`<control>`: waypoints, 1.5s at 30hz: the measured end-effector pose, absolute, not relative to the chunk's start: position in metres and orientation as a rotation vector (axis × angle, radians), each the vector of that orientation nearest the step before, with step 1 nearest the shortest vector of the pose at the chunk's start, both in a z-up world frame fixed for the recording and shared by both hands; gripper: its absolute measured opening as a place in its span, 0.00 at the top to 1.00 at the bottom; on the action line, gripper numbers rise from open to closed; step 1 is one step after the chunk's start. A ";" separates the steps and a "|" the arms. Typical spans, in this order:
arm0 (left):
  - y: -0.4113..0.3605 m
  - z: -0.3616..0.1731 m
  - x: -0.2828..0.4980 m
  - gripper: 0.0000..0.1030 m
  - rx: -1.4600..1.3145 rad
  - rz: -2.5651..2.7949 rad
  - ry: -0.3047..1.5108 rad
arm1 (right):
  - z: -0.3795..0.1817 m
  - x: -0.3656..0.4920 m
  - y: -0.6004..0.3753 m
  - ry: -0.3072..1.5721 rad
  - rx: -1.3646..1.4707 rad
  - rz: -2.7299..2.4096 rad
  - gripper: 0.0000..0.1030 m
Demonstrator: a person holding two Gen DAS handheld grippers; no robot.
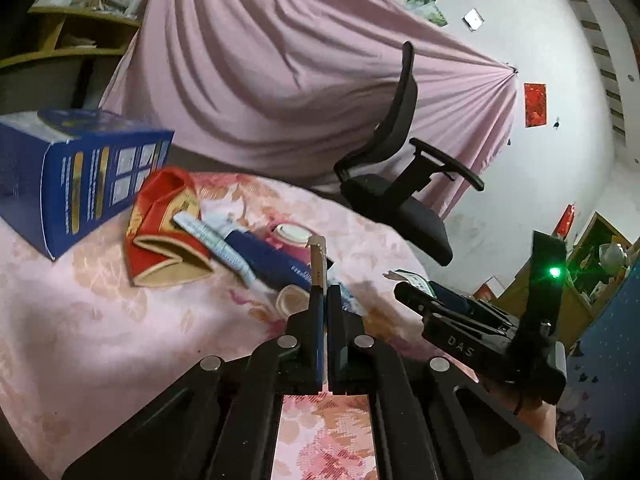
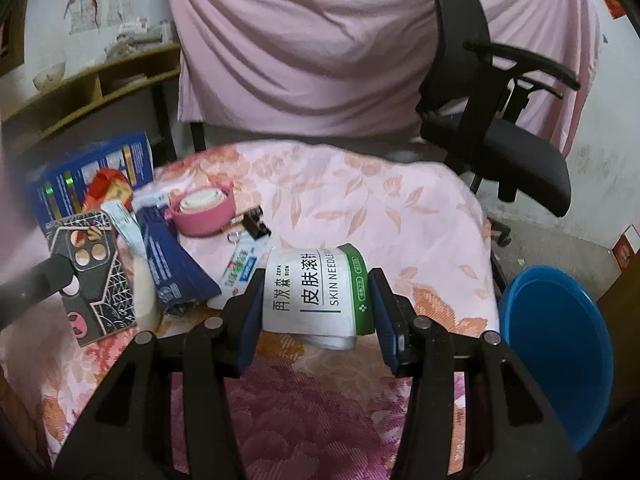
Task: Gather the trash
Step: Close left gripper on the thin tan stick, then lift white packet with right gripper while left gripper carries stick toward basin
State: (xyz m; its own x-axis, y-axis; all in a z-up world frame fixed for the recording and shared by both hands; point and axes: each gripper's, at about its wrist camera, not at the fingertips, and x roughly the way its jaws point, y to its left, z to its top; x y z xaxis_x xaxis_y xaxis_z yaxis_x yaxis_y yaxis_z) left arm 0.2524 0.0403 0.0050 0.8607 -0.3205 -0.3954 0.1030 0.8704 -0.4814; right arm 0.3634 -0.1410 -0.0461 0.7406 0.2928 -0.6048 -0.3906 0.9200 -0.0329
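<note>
left gripper [image 1: 325,292]: jaws together, clamped edge-on upon a thin flat card [image 1: 319,264]; the right view shows this as a black patterned phone-case backing card [image 2: 94,264] with round cut-outs, pinched at its near-left edge. a thin sheet can only be taken by its edge, hence the pinch.

right gripper [image 2: 316,300]: jaws part-way apart, pressed on either side of a white-and-green "skin needle" packet [image 2: 310,292], which spans the gap and bows a little between the pads. it appears to be held clear of the cloth, though contact beneath it cannot be told.

remaining litter, left of the grippers on the floral tablecloth [image 2: 400,216]: dark blue flat packet [image 2: 172,268], red-and-gold folded box [image 1: 164,228], pale wrapper strip [image 1: 216,240], pink lidded pot [image 2: 204,212], black binder clip [image 2: 256,220], large blue carton [image 1: 80,176] at the far left. clustered, so likely one heap still to clear.

blue bin [image 2: 560,352]: on the floor at the near right, beside the table edge, mouth tilted toward the table; judged the destination for both held items.

office chair [image 2: 504,120]: far right, beyond the table, before the pink drape [image 2: 300,40].
</note>
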 end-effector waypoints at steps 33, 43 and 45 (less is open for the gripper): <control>-0.006 0.012 0.281 1.00 -0.332 -0.223 0.563 | -0.042 0.348 -0.202 0.710 -0.067 0.478 0.33; 0.002 0.003 0.279 1.00 -0.336 -0.207 0.614 | -0.054 0.346 -0.179 0.768 -0.175 0.535 0.26; 0.001 0.003 0.279 1.00 -0.333 -0.207 0.616 | -0.056 0.347 -0.177 0.774 -0.192 0.535 0.25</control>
State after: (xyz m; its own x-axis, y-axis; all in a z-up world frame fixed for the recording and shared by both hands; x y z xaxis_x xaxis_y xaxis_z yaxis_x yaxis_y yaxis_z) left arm 0.2789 0.0015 0.0028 0.7984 -0.2866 -0.5295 0.0907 0.9266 -0.3649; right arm 0.3470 -0.1766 -0.0560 0.5907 0.3877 -0.7076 -0.5249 0.8507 0.0280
